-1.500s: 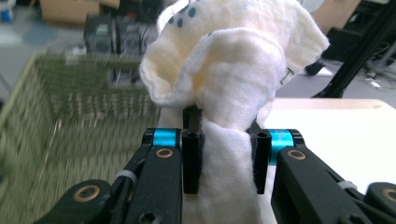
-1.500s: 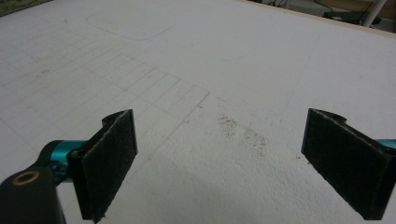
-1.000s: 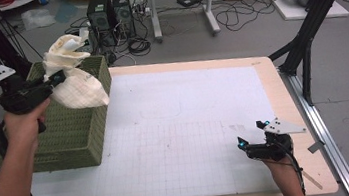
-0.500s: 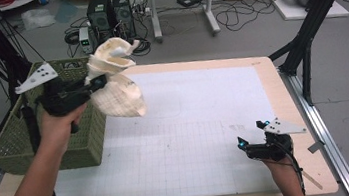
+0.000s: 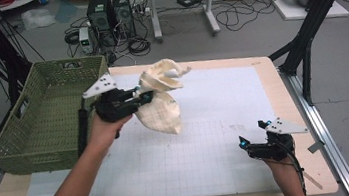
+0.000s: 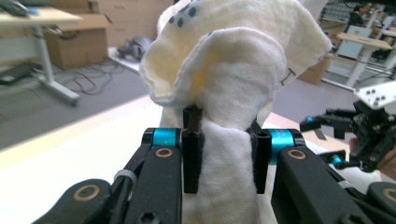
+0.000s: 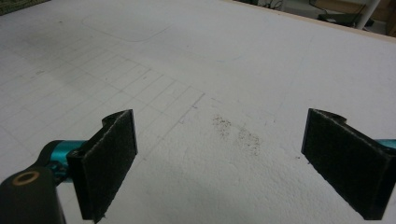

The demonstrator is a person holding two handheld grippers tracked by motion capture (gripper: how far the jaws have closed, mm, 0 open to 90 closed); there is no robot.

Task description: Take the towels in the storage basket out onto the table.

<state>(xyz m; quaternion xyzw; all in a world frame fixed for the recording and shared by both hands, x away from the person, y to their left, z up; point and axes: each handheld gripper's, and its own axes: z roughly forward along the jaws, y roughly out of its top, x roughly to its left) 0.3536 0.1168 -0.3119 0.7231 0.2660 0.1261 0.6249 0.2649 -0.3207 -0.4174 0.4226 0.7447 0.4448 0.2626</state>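
A cream cloth (image 5: 163, 102) with small dark dots hangs bunched in the air over the left part of the white gridded mat (image 5: 206, 124). My left gripper (image 5: 145, 97) is shut on it; in the left gripper view both pads pinch the bundled cloth (image 6: 229, 93) at its waist, between the two jaws of my left gripper (image 6: 224, 156). A green woven basket (image 5: 39, 119) stands at the table's left edge, with nothing in the part of it I can see. My right gripper (image 5: 246, 144) rests low at the mat's front right. In the right gripper view, my right gripper (image 7: 219, 158) stands wide open over bare mat.
The wooden table (image 5: 285, 114) ends close to my right gripper's right side, with a metal rail (image 5: 325, 130) beyond it. Black frame legs (image 5: 306, 36), computer towers (image 5: 109, 10) and cables lie on the floor behind the table.
My left gripper has carried the cloth rightward and down, from above the basket out over the mat. My right gripper has stayed put.
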